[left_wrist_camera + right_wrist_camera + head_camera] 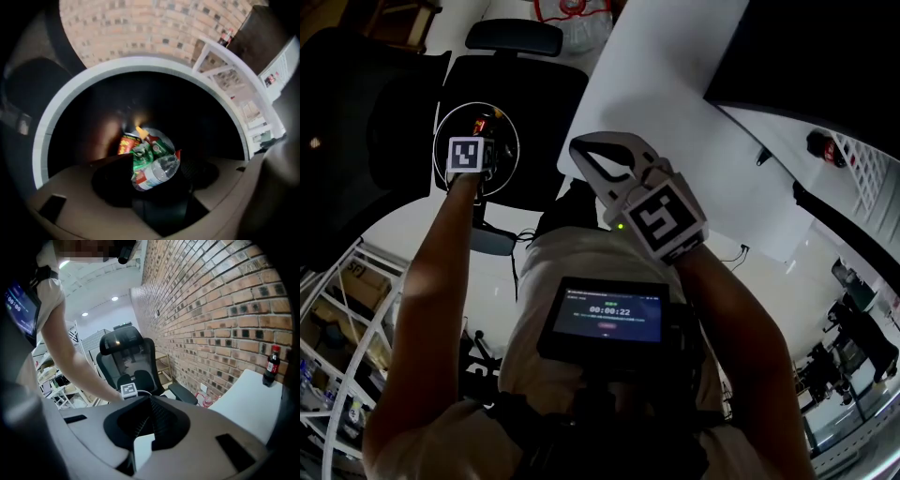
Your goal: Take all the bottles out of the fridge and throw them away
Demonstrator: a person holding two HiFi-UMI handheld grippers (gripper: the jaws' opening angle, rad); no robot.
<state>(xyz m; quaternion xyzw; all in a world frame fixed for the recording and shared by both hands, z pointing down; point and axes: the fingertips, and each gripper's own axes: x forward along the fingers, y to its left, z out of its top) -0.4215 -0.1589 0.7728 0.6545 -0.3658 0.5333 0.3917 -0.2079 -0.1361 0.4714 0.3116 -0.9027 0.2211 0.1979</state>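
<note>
Head view: the left gripper (478, 157) hangs straight over a round waste bin with a white rim (502, 114) and points down into it. Its jaws are hidden under its marker cube and the bin's contents are too dark to make out. The right gripper (605, 164) is held up just beside the bin, apart from its rim. A black mesh office chair (525, 94) stands right behind the bin. A chest-mounted screen (609, 319) blocks the floor on the near side.

Left gripper view: the jaws are spread wide and press on nothing. Framed between them, down on the bin's floor, lies a crushed clear plastic bottle with a red and white label (157, 171). It rests on crumpled green wrapping (147, 154), beside a red printed can (126, 144) and an orange cap (140, 132). The dark liner swallows the bin's walls, so the depth is hard to judge. The white rim rings the whole opening, with open room all round the gripper.

Right gripper view: the jaws are pressed together with nothing between them. A red brick wall (211, 301) runs along behind the bin. A dark cola bottle with a red cap (271, 364) stands upright at the far edge of a white tabletop (248, 404), well apart from the bin. The bin itself is hidden behind the gripper's body.
</note>
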